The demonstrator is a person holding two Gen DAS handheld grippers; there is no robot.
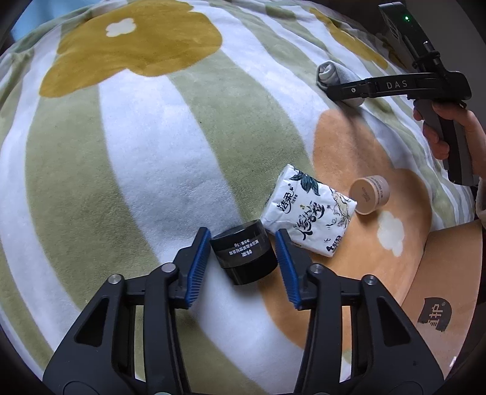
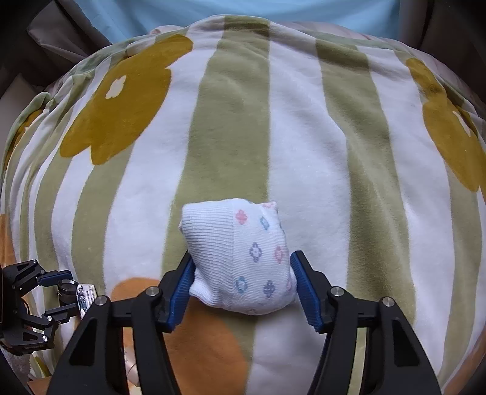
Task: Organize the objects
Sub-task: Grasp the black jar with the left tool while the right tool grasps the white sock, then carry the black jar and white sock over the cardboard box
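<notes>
Sock (image 2: 240, 258) on striped flowered blanket (image 2: 303, 136) — blue wall (image 2: 243, 12), perhaps, behind.

blanket (image 1: 145, 170): plush fleece cloth, matt and soft-napped, under both tools. between the left gripper (image 1: 243, 255) pads (image 1: 199, 258), which are ribbed blue rubber on matt black plastic arms with shiny metal pivot pins, sits a glossy dark plastic jar (image 1: 243, 253); just beyond it a shiny plastic-wrapped tissue pack (image 1: 308, 209) and a matt paper-look tub (image 1: 369, 191). between the right gripper (image 2: 243, 284) pads: rolled sock (image 2: 240, 255), ribbed knit cloth, matt.
</notes>
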